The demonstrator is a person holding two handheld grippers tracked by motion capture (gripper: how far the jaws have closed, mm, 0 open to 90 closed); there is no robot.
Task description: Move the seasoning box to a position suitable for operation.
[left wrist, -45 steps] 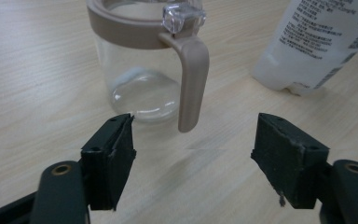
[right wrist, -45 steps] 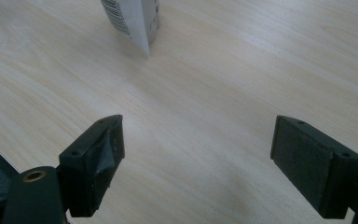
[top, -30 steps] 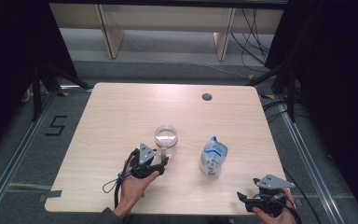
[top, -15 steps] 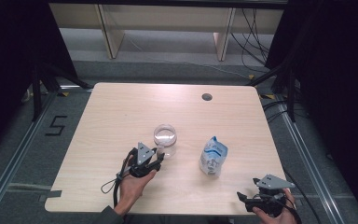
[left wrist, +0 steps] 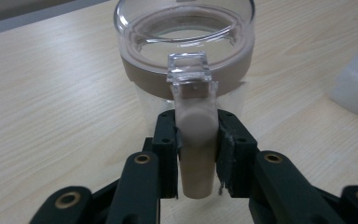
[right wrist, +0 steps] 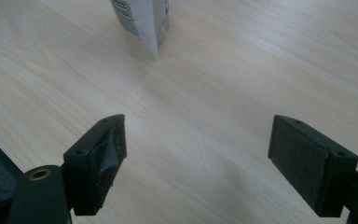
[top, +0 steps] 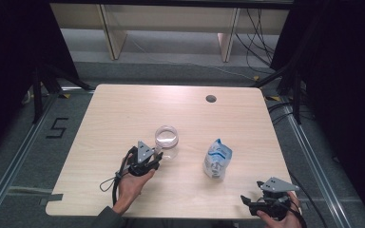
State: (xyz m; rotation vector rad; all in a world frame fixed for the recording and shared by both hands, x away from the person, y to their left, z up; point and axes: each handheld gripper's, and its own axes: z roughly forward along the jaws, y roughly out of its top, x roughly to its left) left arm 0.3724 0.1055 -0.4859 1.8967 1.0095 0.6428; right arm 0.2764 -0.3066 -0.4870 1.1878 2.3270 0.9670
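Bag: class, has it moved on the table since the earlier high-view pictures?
No. The bag stands in the same spot as before, below and slightly right of the table's hole, as in both earlier pictures.

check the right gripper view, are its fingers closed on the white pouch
No, the right gripper has its black fingers wide apart over bare wood, with the white printed pouch farther off.

— Anything legible here?

— A dark figure "5" [top: 57, 128] marked on the grey floor, at the left of the high view beside the pale wooden table [top: 123, 109].

— And the white-and-blue plastic pouch [top: 217, 160]?

— It carries blue print, and black lines of small type in the right gripper view, all too small to read.
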